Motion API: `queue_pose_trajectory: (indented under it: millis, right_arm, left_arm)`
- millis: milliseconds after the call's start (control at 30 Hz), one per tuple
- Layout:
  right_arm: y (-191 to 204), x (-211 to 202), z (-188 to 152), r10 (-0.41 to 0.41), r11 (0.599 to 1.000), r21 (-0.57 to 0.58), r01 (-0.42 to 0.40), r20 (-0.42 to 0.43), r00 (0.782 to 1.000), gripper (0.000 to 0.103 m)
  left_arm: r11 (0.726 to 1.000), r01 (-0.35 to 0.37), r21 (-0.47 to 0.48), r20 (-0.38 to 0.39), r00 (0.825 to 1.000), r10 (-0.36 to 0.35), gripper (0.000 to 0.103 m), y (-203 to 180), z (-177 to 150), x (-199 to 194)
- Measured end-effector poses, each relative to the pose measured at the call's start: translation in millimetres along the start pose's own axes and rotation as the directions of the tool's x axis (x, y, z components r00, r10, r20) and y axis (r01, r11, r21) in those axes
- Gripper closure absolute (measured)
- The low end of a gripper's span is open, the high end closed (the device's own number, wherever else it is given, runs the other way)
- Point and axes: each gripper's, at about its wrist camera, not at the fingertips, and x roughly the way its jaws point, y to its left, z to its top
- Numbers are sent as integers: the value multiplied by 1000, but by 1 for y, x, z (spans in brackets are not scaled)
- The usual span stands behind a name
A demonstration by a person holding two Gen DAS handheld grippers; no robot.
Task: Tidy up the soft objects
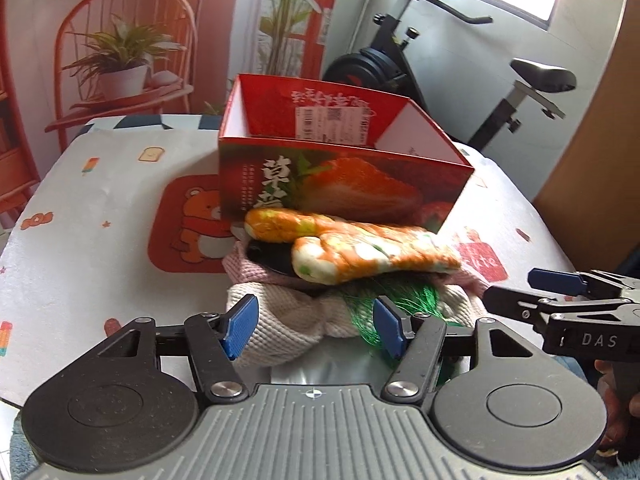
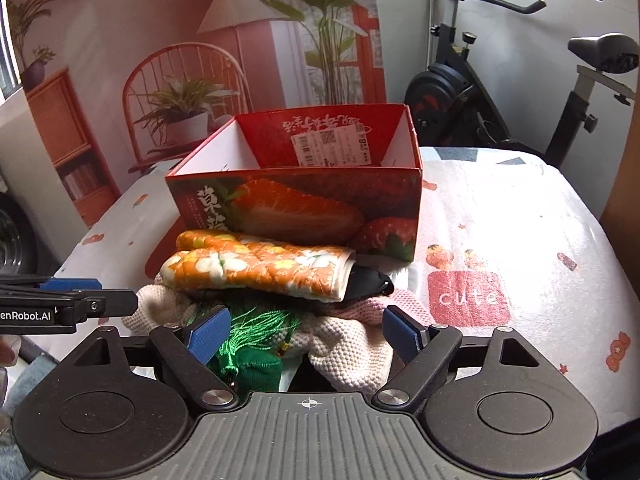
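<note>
Left wrist view is showing the left gripper [image 1: 314, 328] sitting nearest, its jaws standing partly open around the cream knitted cloth [image 1: 288, 332]; whether the blue pads are pressing it yet I cannot tell. Right wrist view is showing the right gripper [image 2: 306, 336] standing wider, straddling a green tassel bundle [image 2: 256, 340] and the same cream knit, and again a firm grip is not clear. Just beyond, a pink knit piece [image 1: 256, 270] and something black [image 1: 272, 258] are lying under an orange floral oven mitt [image 1: 360, 254], all heaped on the patterned tablecloth [image 1: 80, 240]. Farther still, touching the pile's far edge, the red strawberry box [image 1: 340, 184] is standing open and looking empty. Everything in the heap is likely light, limp and compressible, so pinching a thick fold near the middle seems wise; loose tassel threads could be snagging or slipping. An exercise bike [image 1: 440, 64] is standing farthest off.
</note>
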Motion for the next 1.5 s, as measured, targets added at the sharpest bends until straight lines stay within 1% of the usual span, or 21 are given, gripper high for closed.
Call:
queue_pose_trajectory:
  millis: [100, 167, 233, 267, 300, 333, 367, 400, 533, 600, 667, 700, 733, 767, 800, 867, 933, 1033, 1233, 1367, 1500]
  right_arm:
    - [3, 3, -7, 23, 999, -23, -25, -68, 997, 29]
    - [8, 7, -11, 51, 998, -43, -56, -113, 992, 32]
    - [17, 11, -15, 68, 993, -88, -81, -140, 988, 33]
    - [20, 12, -16, 74, 990, -106, -90, -149, 986, 33]
    - [23, 14, -17, 80, 988, -119, -99, -159, 984, 35]
    - [25, 18, -17, 85, 986, -127, -108, -171, 982, 36]
    - [25, 21, -18, 90, 986, -125, -114, -182, 979, 38]
    - [25, 24, -19, 95, 985, -121, -119, -191, 977, 40]
    - [22, 31, -21, 115, 983, -115, -141, -206, 972, 40]
    - [21, 35, -22, 121, 981, -121, -149, -210, 970, 42]
    - [20, 41, -21, 136, 979, -121, -165, -215, 967, 45]
    - [21, 41, -21, 142, 978, -123, -171, -216, 966, 48]
    - [22, 44, -21, 144, 976, -132, -176, -219, 965, 50]
    - [23, 46, -21, 147, 974, -139, -180, -219, 965, 54]
    - [23, 46, -21, 150, 973, -143, -184, -218, 964, 55]
    - [24, 46, -20, 149, 972, -147, -182, -208, 967, 55]
    - [22, 46, -20, 158, 973, -135, -188, -202, 966, 56]
    - [23, 44, -18, 161, 973, -136, -188, -188, 969, 57]
    - [24, 29, -7, 167, 970, -155, -186, -126, 978, 57]
    - [25, 12, 14, 185, 964, -182, -191, -49, 981, 57]
    - [27, -5, 42, 191, 958, -225, -178, 35, 981, 57]
  left_arm:
    - [999, 33, 16, -44, 999, -32, 37, -4, -2, 6]
    - [998, 63, 17, -70, 996, -61, 37, -6, -5, 12]
    - [996, 85, 13, -97, 992, -83, 37, -8, -7, 19]
    - [995, 97, 10, -108, 990, -95, 39, -8, -8, 23]
    - [994, 108, 6, -119, 987, -107, 45, -8, -9, 26]
    - [992, 125, 0, -130, 984, -124, 48, -9, -10, 29]
    - [990, 142, -5, -140, 980, -142, 53, -9, -10, 33]
    - [986, 165, -11, -149, 975, -164, 56, -10, -11, 36]
    - [966, 259, -27, -164, 952, -259, 57, -12, -10, 47]
    - [955, 295, -33, -174, 939, -296, 57, -15, -9, 53]
    - [949, 314, -37, -194, 929, -315, 57, -18, -10, 61]
    - [947, 318, -46, -205, 925, -321, 59, -19, -11, 66]
    - [945, 320, -59, -211, 922, -326, 59, -18, -12, 70]
    - [943, 324, -77, -216, 918, -333, 60, -17, -12, 74]
    - [938, 331, -102, -217, 913, -346, 61, -14, -13, 77]
    - [929, 344, -137, -212, 906, -367, 62, -11, -13, 81]
    - [922, 358, -149, -204, 901, -383, 69, -11, -12, 82]
    - [927, 357, -114, -189, 908, -373, 70, -16, -10, 77]
    - [923, 373, -95, -136, 913, -384, 70, -18, 5, 58]
    - [917, 392, -71, -54, 917, -396, 70, -17, 27, 40]
    - [921, 389, -12, 31, 921, -389, 70, -23, 55, 18]
